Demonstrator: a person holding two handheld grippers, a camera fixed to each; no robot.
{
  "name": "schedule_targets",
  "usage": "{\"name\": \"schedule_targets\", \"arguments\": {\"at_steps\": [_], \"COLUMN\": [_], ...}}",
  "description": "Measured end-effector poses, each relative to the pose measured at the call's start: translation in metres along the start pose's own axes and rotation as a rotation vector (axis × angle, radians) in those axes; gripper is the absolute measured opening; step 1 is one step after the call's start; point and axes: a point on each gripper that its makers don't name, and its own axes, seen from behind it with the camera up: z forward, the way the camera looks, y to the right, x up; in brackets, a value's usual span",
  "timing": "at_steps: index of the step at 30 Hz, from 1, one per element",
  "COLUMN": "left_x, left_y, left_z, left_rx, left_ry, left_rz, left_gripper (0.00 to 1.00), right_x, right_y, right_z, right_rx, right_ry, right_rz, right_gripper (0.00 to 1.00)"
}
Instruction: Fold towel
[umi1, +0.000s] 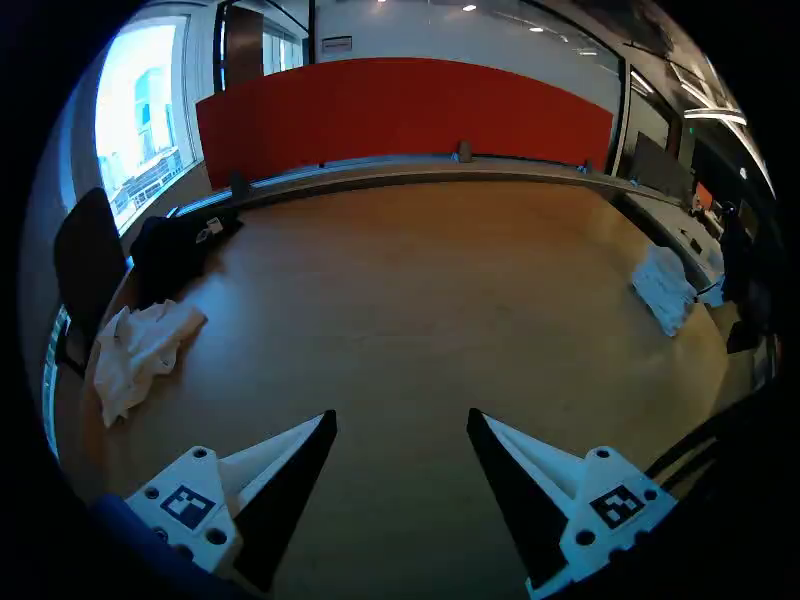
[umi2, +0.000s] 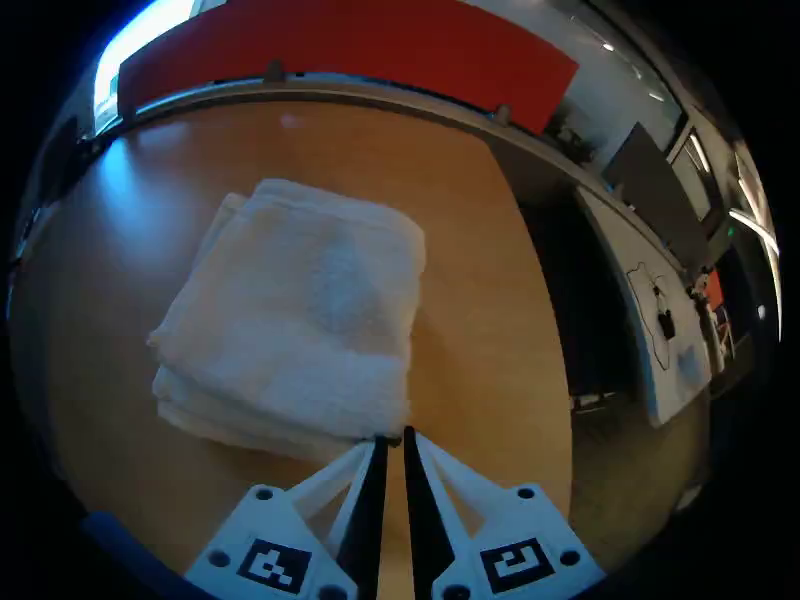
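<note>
Right gripper (umi2: 390, 440) jaws almost together, nothing seen between them. Left gripper (umi1: 402, 420) jaws wide apart, holding nothing. Wooden table (umi1: 420, 300) beneath both. Red partition (umi1: 400, 115) far ahead of left jaws. Folded towel (umi2: 300, 320) just ahead of right jaws, near edge at tips. Crumpled cloth (umi1: 140, 350) far left of left jaws.

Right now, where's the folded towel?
In the right gripper view, the folded towel lies on the wooden table, left of centre, its near corner at the tips of the right claw.
</note>
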Motion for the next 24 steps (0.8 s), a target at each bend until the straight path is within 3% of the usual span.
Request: {"name": "schedule_targets", "arguments": {"at_steps": [10, 15, 24], "left_x": [0.002, 0.003, 0.004], "left_y": [-0.001, -0.001, -0.002], "left_z": [-0.001, -0.001, -0.001], "left_rx": [0.001, 0.000, -0.001], "left_ry": [0.005, 0.007, 0.010], "left_rz": [0.001, 0.001, 0.000], "left_gripper": [0.97, 0.97, 0.97], "right_x": [0.003, 0.005, 0.011], "right_y": [0.002, 0.006, 0.005], "right_z": [-0.013, -0.019, -0.028], "right_rx": [-0.010, -0.022, -0.016], "right_ry": [0.030, 0.042, 0.069], "right_rz": [-0.004, -0.004, -0.001], "right_gripper": [0.41, 0.72, 0.74]}}
